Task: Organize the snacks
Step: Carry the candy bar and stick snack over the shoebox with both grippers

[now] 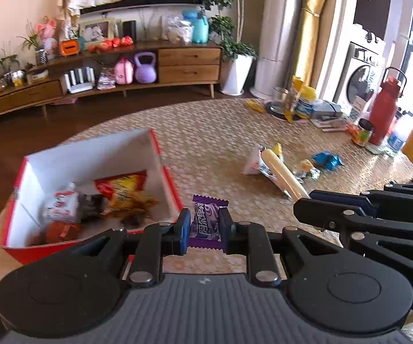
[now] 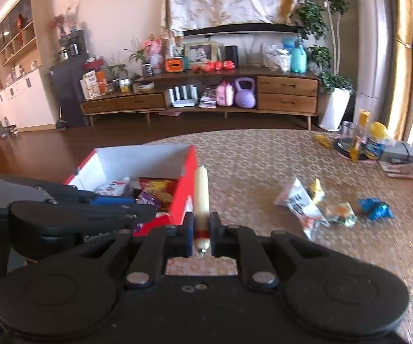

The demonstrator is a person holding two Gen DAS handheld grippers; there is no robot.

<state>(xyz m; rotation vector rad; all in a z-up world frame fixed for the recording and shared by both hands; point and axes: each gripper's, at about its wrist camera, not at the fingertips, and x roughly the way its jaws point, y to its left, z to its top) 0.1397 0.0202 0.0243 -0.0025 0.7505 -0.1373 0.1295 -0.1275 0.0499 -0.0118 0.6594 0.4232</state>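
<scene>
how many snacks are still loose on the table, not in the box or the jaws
4, clustered together: white packet, yellow candy behind it, orange-green wrapper, blue wrapper farthest right. More may be hidden underneath.

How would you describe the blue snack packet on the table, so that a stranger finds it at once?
Start at the red box on the round table. Go right to the loose snacks; the blue packet lies farthest right. It alone is shiny blue and crumpled; its neighbours are white and yellow.

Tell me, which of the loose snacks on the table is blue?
The crinkled blue packet, farthest right of the loose pile. The white packet and the yellow-green one beside it are pale.
</scene>
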